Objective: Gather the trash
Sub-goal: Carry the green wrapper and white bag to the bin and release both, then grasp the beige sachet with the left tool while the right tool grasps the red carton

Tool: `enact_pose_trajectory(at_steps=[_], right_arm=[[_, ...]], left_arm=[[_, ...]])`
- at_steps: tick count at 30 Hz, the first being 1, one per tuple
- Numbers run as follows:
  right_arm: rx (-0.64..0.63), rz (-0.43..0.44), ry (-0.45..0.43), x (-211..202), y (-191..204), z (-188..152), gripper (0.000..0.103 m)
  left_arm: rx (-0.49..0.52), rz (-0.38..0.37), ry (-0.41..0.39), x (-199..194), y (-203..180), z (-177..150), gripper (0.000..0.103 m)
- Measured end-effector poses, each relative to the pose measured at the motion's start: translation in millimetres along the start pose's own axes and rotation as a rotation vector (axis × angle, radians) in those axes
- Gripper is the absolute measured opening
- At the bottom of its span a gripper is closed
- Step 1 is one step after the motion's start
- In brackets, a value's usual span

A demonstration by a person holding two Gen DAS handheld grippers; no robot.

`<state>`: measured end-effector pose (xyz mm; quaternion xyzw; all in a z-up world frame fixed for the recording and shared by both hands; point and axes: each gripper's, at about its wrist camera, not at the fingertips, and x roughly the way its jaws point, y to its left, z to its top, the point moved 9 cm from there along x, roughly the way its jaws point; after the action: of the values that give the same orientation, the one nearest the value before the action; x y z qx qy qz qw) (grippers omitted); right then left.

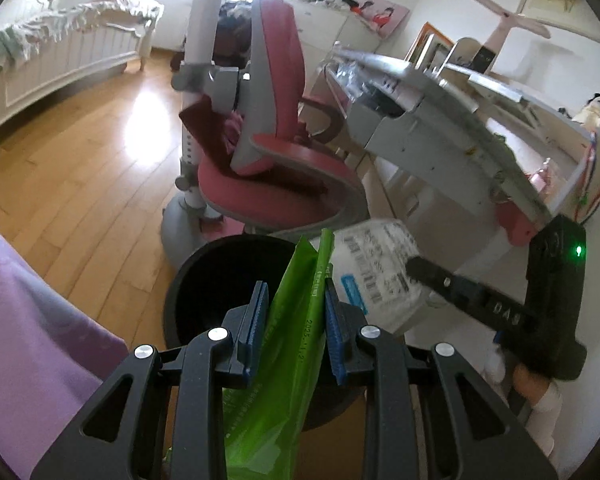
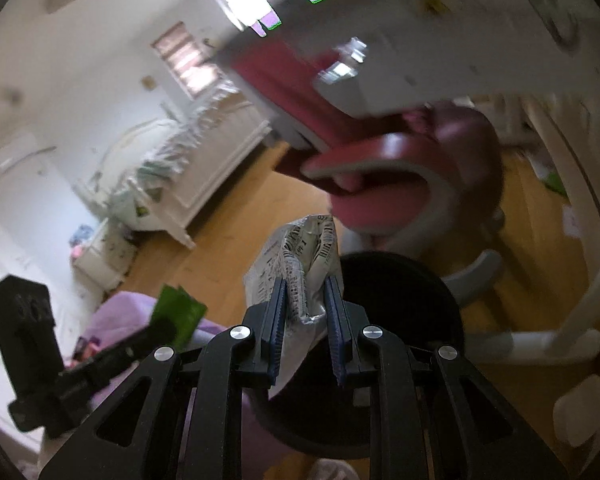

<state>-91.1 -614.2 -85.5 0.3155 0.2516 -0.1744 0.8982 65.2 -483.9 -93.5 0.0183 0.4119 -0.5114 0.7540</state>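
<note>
While both grippers are holding trash, the left gripper [image 1: 294, 316] (pinching the green wrapper [image 1: 288, 344]) is hanging right over the bin [image 1: 204, 276]; the right gripper [image 2: 305, 320] is squeezing the white bag [image 2: 300, 264] beside it.

Green wrapper [image 1: 284, 344] and white printed package [image 2: 300, 280] above black bin [image 1: 204, 280].

A white bed [image 1: 60, 52] stands by the wall. Sun shines on the wood floor [image 1: 80, 168]. A pink chair [image 1: 276, 128] sits near.

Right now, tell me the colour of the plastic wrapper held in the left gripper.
Bright green plastic wrapper, clearest in the left wrist view.
</note>
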Motion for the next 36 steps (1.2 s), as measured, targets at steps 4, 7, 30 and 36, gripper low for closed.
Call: enact_pose_trajectory(at_steps=[4, 7, 30, 36], right_arm=[[0.016, -0.02, 0.031, 15, -15, -12, 0.02], [0.028, -0.036, 0.052, 25, -27, -19, 0.02], [-0.021, 0.041, 0.127, 40, 50, -40, 0.073], [-0.207, 0.192, 0.199, 40, 163, -71, 0.08]], left_arm=[[-0.004, -0.001, 0.032, 22, -3, -1, 0.027], [-0.026, -0.007, 0.046, 36, -2, -4, 0.027], [-0.041, 0.144, -0.173, -81, 23, 15, 0.093], [-0.175, 0.292, -0.307, -193, 97, -17, 0.093]])
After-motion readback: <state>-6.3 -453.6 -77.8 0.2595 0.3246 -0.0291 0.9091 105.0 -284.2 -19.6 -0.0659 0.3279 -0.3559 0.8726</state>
